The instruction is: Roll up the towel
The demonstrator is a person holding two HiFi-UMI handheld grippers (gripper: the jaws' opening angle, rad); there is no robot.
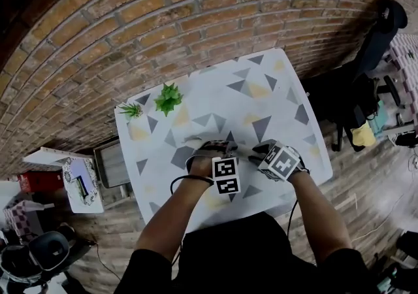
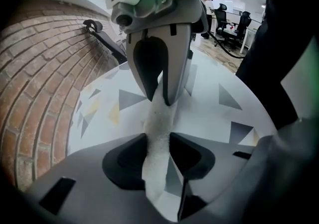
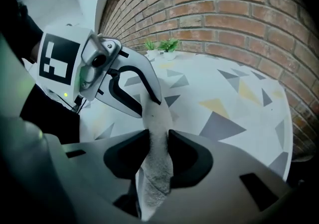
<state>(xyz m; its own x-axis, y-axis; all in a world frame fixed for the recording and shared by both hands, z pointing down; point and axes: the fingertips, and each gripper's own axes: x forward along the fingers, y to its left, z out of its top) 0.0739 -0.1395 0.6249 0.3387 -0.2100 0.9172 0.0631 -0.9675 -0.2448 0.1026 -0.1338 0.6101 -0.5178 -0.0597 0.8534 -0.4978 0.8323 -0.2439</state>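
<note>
A white terry towel (image 2: 157,118), gathered into a narrow strip, stretches between my two grippers just above the triangle-patterned table (image 1: 215,90). In the left gripper view the left gripper (image 2: 158,144) is shut on one end of it, and the right gripper (image 2: 160,96) pinches the far end. The right gripper view shows the same from the other side: the right gripper (image 3: 157,151) is shut on the towel (image 3: 158,123), and the left gripper (image 3: 149,102) holds its other end. In the head view both grippers, left (image 1: 214,149) and right (image 1: 261,151), sit close together near the table's front edge and hide the towel.
Two small potted plants (image 1: 168,98) (image 1: 131,110) stand at the table's far left corner. A brick wall (image 1: 163,18) runs behind the table. A black office chair (image 1: 382,28) stands to the right, and a low white stand (image 1: 81,185) with clutter lies on the floor to the left.
</note>
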